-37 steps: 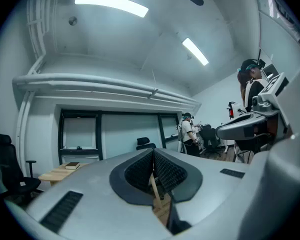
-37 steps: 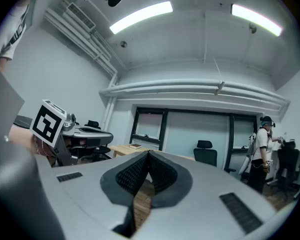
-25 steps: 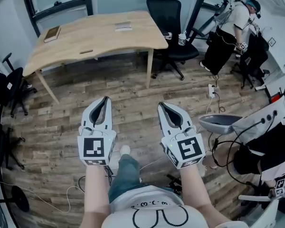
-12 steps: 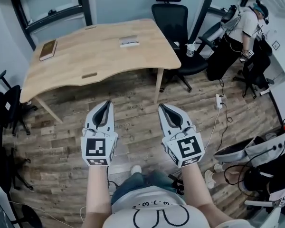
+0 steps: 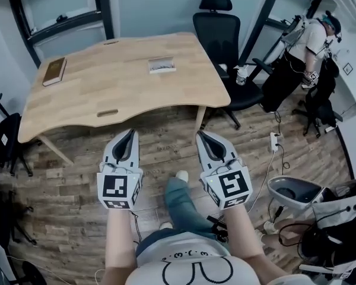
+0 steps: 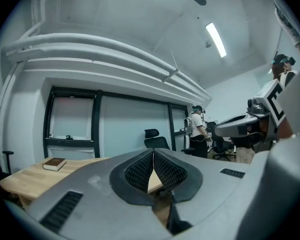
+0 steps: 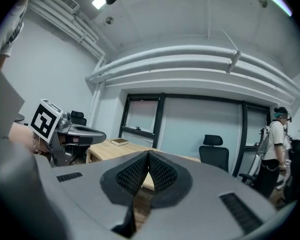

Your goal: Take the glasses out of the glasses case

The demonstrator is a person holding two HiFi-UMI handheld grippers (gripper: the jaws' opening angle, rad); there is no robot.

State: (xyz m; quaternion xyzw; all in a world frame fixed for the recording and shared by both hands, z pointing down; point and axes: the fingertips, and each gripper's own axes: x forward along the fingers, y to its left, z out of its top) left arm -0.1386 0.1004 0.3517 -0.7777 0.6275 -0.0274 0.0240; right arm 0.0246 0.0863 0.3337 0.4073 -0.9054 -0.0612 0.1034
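Currently the left gripper [image 5: 129,134] and right gripper [image 5: 203,135] are both clenching shut on nothing. The glasses case [image 5: 162,65] is lying on the table [image 5: 107,91], well ahead of the fingertips. Reaching it with jaws closed is risking shoving it away rather than gripping it.
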